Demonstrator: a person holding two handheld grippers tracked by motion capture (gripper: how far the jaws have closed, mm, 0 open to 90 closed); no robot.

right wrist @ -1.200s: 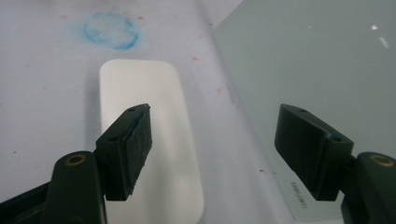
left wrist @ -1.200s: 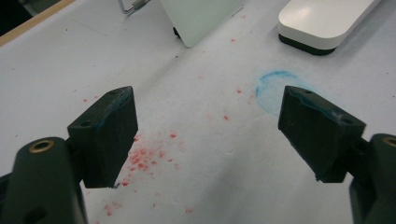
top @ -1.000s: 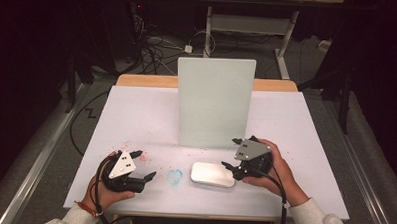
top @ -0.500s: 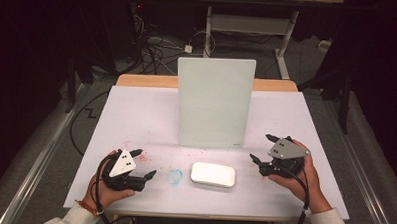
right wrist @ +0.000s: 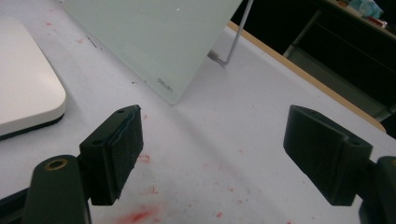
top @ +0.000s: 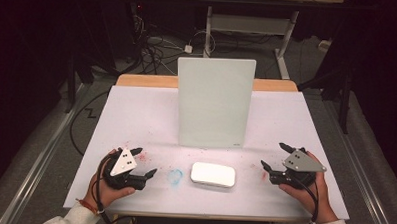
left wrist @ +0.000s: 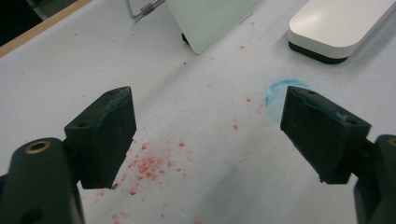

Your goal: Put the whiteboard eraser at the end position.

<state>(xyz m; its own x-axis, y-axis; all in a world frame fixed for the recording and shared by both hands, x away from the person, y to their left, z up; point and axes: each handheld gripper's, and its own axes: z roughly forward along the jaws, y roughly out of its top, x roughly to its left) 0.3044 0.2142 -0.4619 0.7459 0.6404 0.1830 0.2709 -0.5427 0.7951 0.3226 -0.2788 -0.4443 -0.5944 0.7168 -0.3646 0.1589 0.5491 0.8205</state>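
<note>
A white rounded block [top: 213,174] with a dark underside lies flat near the table's front edge; it is also at the top right of the left gripper view [left wrist: 336,28] and at the left edge of the right gripper view [right wrist: 23,98]. A pale green glass board [top: 215,103] stands upright behind it on a wire stand [right wrist: 231,46]. My left gripper [top: 143,161] rests at the front left, open and empty, left of the block. My right gripper [top: 275,155] is at the front right, open and empty, well right of the block.
The white table cover [top: 136,115] carries red marker specks [left wrist: 144,165] and a blue scribbled ring [top: 174,176] just left of the block. A wooden table edge [top: 147,80] shows at the back. Cables [top: 154,45] and a desk frame [top: 249,23] lie on the floor beyond.
My right gripper has drawn away from the white block to the right, from touching its right end to the front right of the table. The left gripper has stayed put.
</note>
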